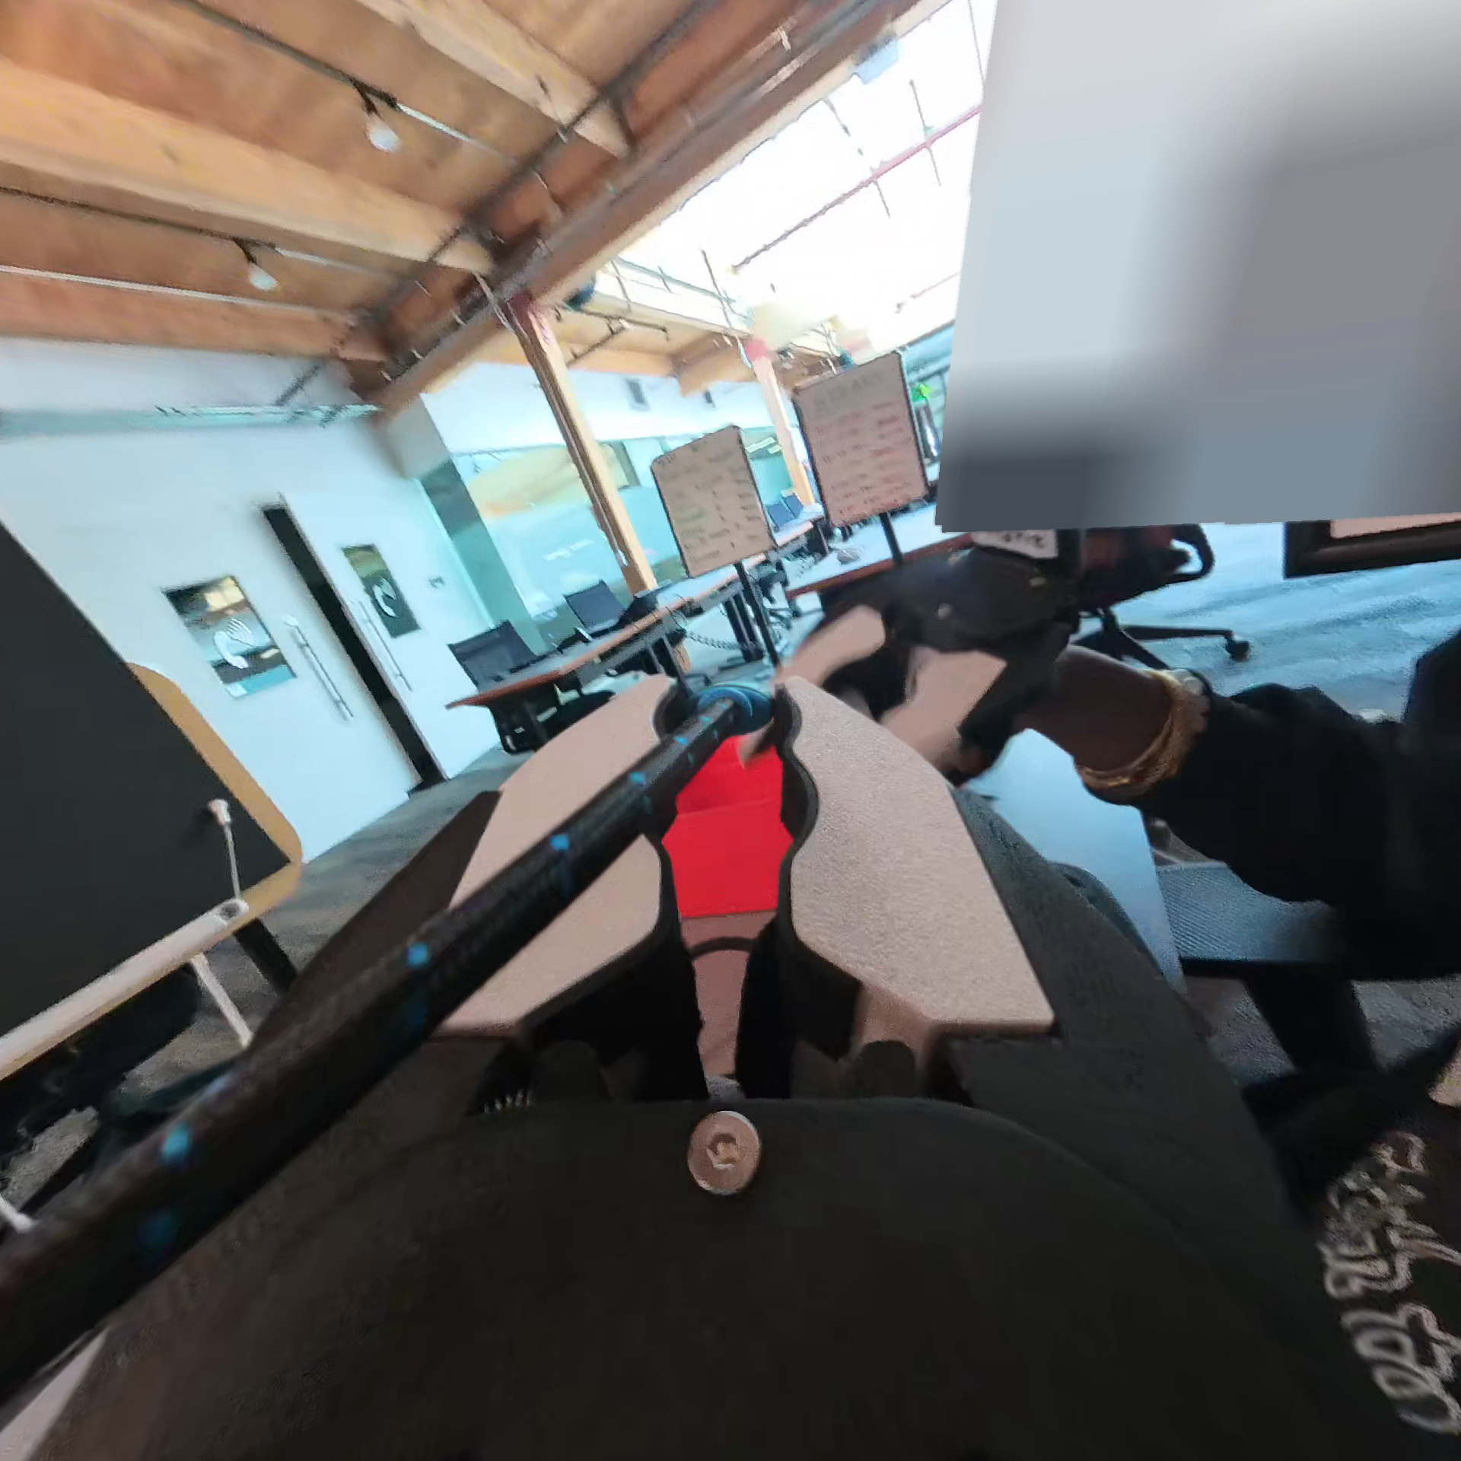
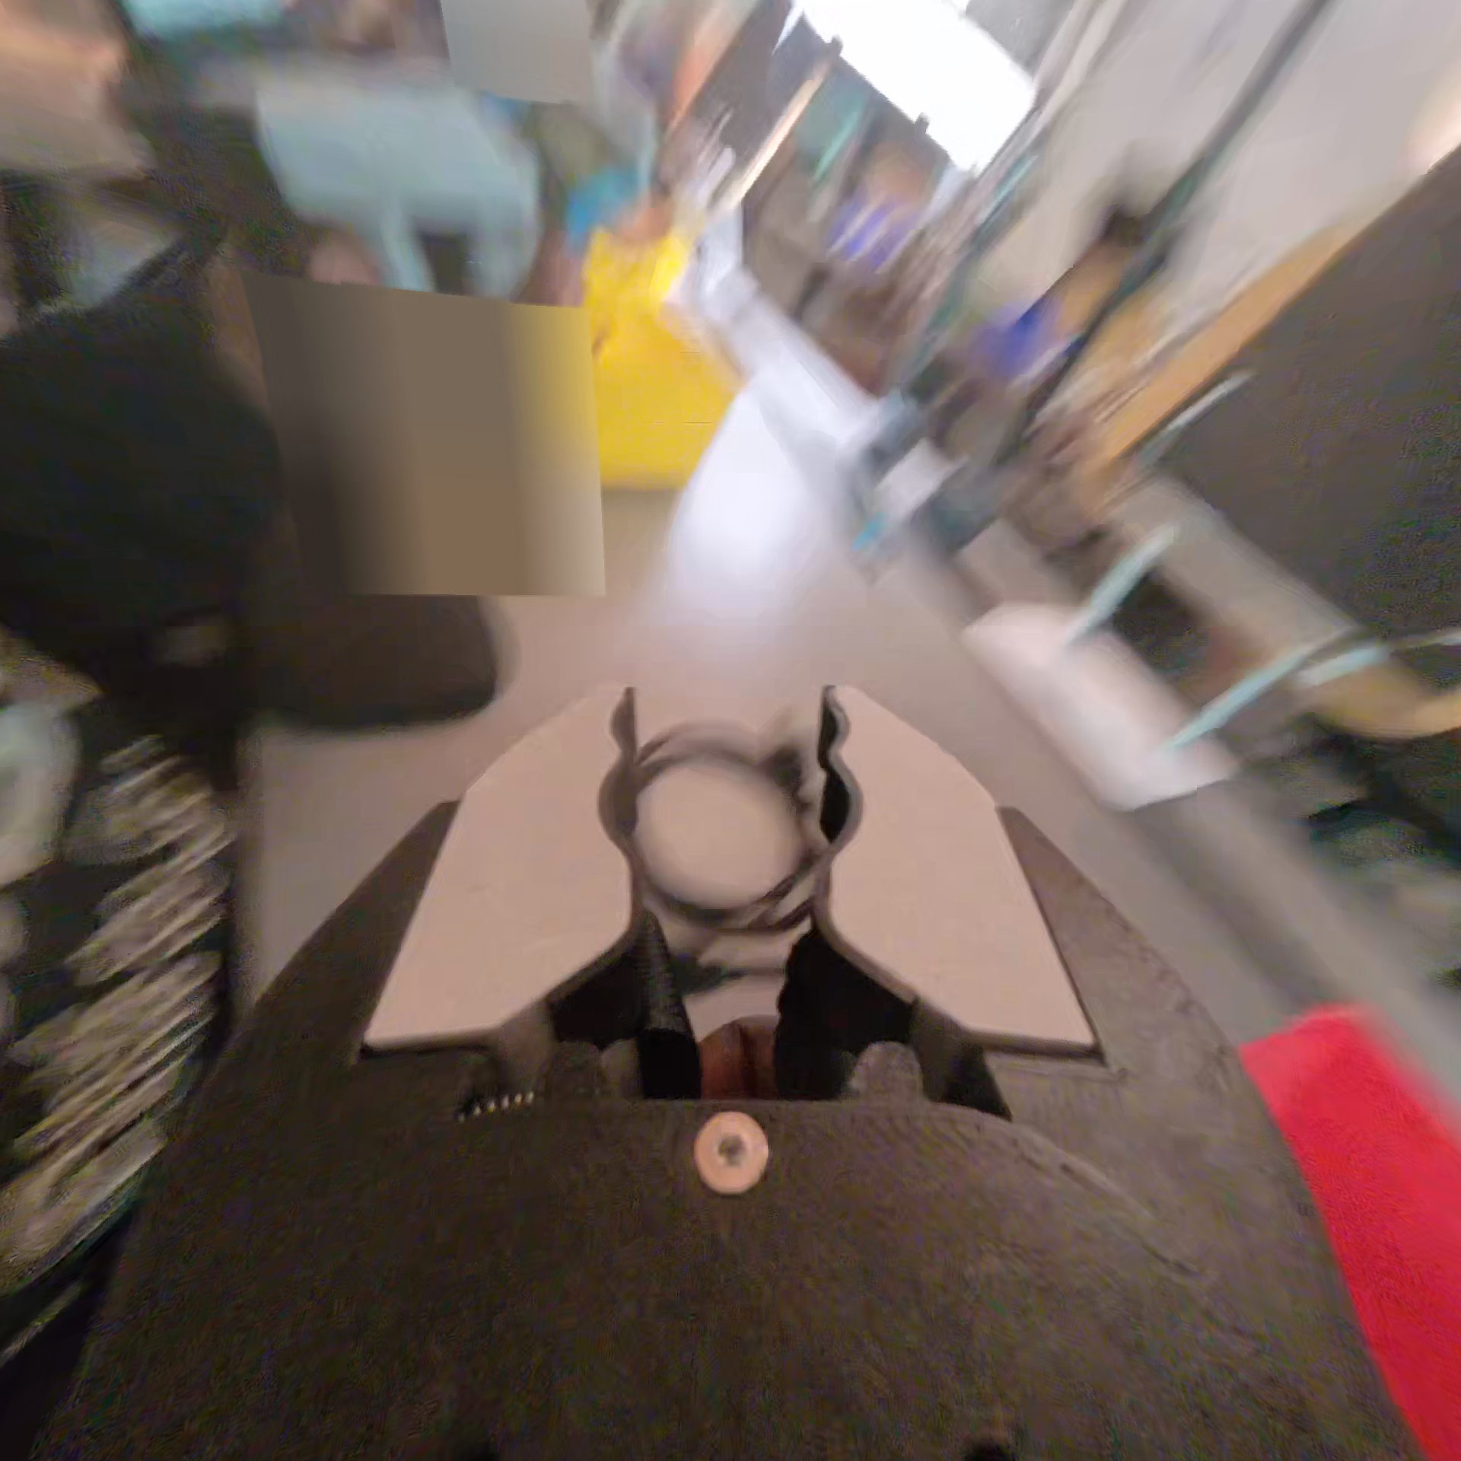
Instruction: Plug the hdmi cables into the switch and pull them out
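Braided black HDMI cable with blue flecks, pinched near its blue-collared end between the tips of the left claw and trailing back over the left finger. Right claw, part spread, appears to cradle a blurred ring-shaped object; contact cannot be confirmed. The switch is not identifiable. Steady both claws and square the plug to its port before pushing.
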`<state>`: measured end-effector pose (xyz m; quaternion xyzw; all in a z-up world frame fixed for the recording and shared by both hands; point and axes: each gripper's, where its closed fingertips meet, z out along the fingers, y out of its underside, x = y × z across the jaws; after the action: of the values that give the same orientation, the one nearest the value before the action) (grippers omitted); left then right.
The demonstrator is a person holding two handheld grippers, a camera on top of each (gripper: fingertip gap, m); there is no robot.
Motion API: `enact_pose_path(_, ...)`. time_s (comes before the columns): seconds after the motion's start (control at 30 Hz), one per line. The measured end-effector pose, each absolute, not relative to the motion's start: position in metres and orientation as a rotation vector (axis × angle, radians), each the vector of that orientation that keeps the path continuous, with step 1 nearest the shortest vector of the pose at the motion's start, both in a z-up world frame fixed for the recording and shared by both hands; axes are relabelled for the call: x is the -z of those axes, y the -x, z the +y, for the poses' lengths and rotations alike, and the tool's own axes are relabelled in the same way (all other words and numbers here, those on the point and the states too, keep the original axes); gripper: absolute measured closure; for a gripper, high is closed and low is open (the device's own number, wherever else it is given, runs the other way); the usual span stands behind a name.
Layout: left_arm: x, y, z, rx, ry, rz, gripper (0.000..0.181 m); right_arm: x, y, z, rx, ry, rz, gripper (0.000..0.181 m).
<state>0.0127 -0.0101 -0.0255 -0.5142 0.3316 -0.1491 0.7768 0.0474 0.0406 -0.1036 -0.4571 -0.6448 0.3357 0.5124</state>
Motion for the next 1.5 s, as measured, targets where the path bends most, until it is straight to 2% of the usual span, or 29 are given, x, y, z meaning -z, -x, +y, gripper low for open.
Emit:
enact_pose_path(0.07, 0.022, -0.010, -0.009, 0.315, 1.087, 0.677, 0.160, 0.153, -0.061, 0.018, -0.933, 1.312, -1.913, 0.113)
enact_pose_path(0.13, 0.021, -0.006, -0.006, 0.279, 1.068, 0.641, 0.160, 0.143, -0.050, 0.043, -0.851, 1.331, -1.729, 0.093)
enact_pose_path(0.23, 0.022, -0.002, -0.005, 0.203, 1.033, 0.607, 0.160, 0.096, -0.049, 0.060, -0.947, 1.260, -1.420, 0.096)
enact_pose_path(0.3, 0.025, -0.001, -0.007, 0.177, 1.013, 0.591, 0.160, 0.093, -0.058, 0.067, -0.935, 1.306, -1.381, 0.098)
enact_pose_path(0.33, 0.029, 0.000, -0.008, 0.166, 1.009, 0.586, 0.160, 0.105, -0.063, 0.067, -0.909, 1.371, -1.440, 0.098)
enact_pose_path(0.5, 0.059, 0.002, -0.014, 0.045, 1.018, 0.584, 0.160, 0.212, -0.091, 0.037, -0.707, 1.713, -1.890, 0.076)
enact_pose_path(0.57, 0.073, 0.004, -0.016, 0.028, 1.050, 0.563, 0.160, 0.244, -0.098, 0.030, -0.654, 1.751, -1.942, 0.075)
enact_pose_path(0.77, 0.108, 0.008, -0.012, 0.127, 1.108, 0.431, 0.161, 0.257, -0.083, 0.033, -0.811, 1.757, -1.777, 0.099)
enact_pose_path(0.93, 0.105, 0.010, -0.017, 0.133, 1.051, 0.405, 0.161, 0.260, -0.083, 0.034, -0.805, 1.767, -1.783, 0.106)
enact_pose_path(1.03, 0.106, 0.009, -0.019, 0.050, 1.034, 0.439, 0.161, 0.254, -0.080, 0.041, -0.770, 1.727, -1.717, 0.122)
enact_pose_path(1.5, 0.125, -0.031, -0.028, -0.351, 0.929, 0.765, 0.161, 0.179, -0.044, 0.033, -1.404, 1.599, -1.153, 0.125)
